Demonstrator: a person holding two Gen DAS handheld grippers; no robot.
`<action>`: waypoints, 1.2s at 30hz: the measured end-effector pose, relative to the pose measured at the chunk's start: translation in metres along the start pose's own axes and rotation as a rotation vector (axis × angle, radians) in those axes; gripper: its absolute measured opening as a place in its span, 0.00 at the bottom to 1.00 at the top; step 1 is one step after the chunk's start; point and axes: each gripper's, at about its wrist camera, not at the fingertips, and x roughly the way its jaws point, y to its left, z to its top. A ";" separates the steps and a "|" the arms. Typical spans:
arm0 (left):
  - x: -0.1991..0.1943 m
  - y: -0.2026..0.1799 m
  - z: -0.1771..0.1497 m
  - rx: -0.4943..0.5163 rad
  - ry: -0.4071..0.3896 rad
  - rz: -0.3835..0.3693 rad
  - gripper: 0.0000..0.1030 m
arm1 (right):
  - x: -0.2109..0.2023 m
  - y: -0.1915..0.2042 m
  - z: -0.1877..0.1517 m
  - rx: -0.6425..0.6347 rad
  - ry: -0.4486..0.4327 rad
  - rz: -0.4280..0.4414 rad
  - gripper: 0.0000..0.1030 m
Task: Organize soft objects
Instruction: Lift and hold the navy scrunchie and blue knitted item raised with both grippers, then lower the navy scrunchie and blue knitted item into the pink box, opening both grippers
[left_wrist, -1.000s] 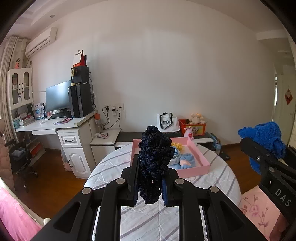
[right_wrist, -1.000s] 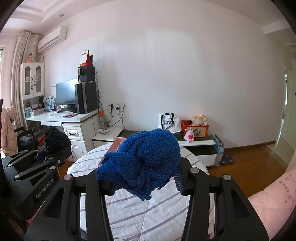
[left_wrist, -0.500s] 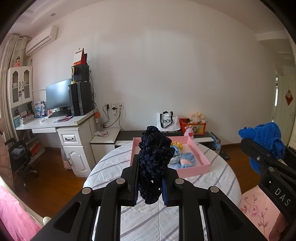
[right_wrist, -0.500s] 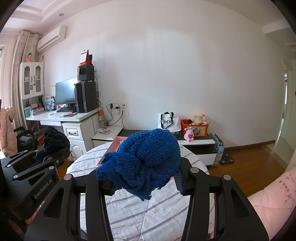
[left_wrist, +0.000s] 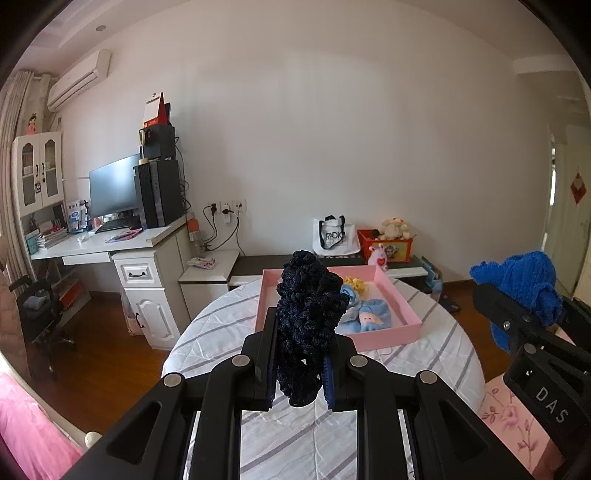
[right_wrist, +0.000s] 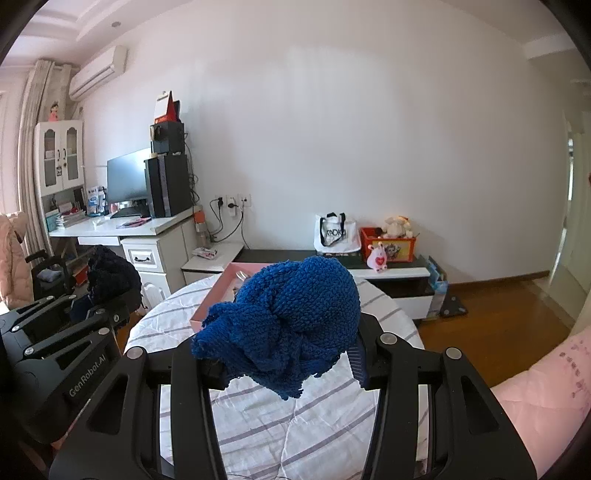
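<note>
Left wrist view sits slightly nearer the pink tray (left_wrist: 402, 295) than a second ago. The left hand-held gripper (left_wrist: 300, 363) clamps a dark navy knit piece (left_wrist: 308, 325), standing upright above the tabletop's (left_wrist: 221, 328) near edge. The tray, toward the far edge, holds light-blue and yellow soft items (left_wrist: 364, 314). The right hand-held gripper (right_wrist: 286, 363) pinches a bunched blue knit hat (right_wrist: 291, 328), its long axis level.

L gripper (left_wrist: 300, 373): jaws clamped tight on dark navy knit piece (left_wrist: 308, 325), pointing slightly down. R gripper (right_wrist: 288, 363): jaws part-closed, gripping bright blue knit item (right_wrist: 291, 328). Both side by side, raised.
</note>
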 end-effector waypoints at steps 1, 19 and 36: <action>0.002 -0.001 0.001 0.002 0.002 0.001 0.16 | 0.002 -0.001 -0.001 0.003 0.005 -0.002 0.43; 0.116 -0.011 0.037 0.017 0.176 -0.035 0.16 | 0.082 -0.028 -0.016 0.066 0.171 -0.030 0.43; 0.274 -0.008 0.105 0.010 0.335 -0.063 0.16 | 0.170 -0.043 -0.010 0.082 0.295 -0.028 0.43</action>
